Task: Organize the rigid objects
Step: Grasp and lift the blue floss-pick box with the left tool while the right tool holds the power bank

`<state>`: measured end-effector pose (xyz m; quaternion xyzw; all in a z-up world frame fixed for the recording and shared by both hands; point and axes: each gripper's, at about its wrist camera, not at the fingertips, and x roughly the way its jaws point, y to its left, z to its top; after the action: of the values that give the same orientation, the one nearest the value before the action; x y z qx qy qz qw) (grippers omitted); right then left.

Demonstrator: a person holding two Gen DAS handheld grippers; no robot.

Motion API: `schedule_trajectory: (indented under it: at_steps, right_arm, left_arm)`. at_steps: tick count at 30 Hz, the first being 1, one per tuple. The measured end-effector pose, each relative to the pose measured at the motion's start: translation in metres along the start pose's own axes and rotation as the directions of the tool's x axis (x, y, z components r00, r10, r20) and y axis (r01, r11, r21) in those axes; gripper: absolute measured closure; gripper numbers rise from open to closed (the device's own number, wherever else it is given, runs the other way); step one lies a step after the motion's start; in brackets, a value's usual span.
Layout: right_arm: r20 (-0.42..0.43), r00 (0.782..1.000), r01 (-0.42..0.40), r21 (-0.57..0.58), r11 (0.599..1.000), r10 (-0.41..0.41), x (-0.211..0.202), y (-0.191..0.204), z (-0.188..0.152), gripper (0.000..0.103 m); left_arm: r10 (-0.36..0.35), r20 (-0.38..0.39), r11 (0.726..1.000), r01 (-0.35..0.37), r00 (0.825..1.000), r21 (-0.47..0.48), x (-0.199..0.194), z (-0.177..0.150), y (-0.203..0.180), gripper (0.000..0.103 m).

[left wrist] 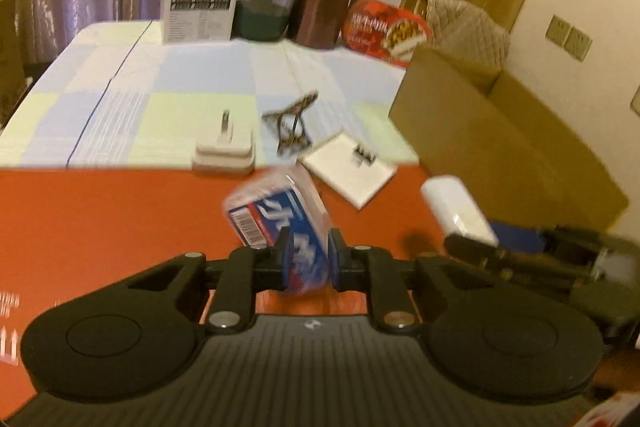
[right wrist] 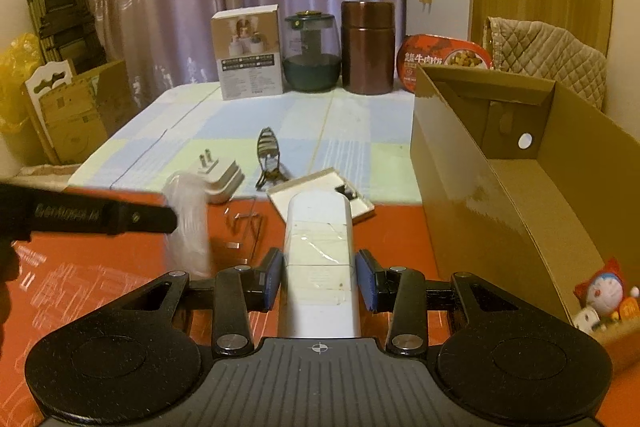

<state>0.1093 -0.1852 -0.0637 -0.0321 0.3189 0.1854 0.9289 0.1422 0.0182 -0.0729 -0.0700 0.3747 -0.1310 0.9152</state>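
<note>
While both tools carry loads above the orange tabletop (right wrist: 100,291), the left gripper (left wrist: 306,255) is clamped tight on a small blue-and-white carton (left wrist: 276,215); the right gripper (right wrist: 320,281), half open, pinches a white oblong remote-like block (right wrist: 320,251); the open brown cardboard box (right wrist: 452,155) stands just right of both; transport appears in hand, and next each load likely needs lifting over the box wall.

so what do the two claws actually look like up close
Both are matte black with two round discs at the base, silver pivot screws and a ribbed grey centre plate carrying a small mark. The right claw has blue pads. The left claw shows whitish lettering along its side in the right view.
</note>
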Motion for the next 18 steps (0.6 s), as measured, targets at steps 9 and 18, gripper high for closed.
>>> schedule_trajectory:
  at_steps: [9,18]
  right_arm:
    - [-0.041,0.999,-0.006,0.022,1.000,0.007,-0.004,-0.002,-0.018,0.066]
    - [-0.053,0.998,-0.016,0.022,1.000,0.017,0.007,0.001,-0.022,0.066]
  left_arm:
    - [0.088,0.025,0.992,-0.085,0.996,-0.091,-0.001,-0.016,0.022,0.063]
    - [0.251,0.078,0.968,-0.251,0.965,0.002,0.013,-0.017,0.010,0.015]
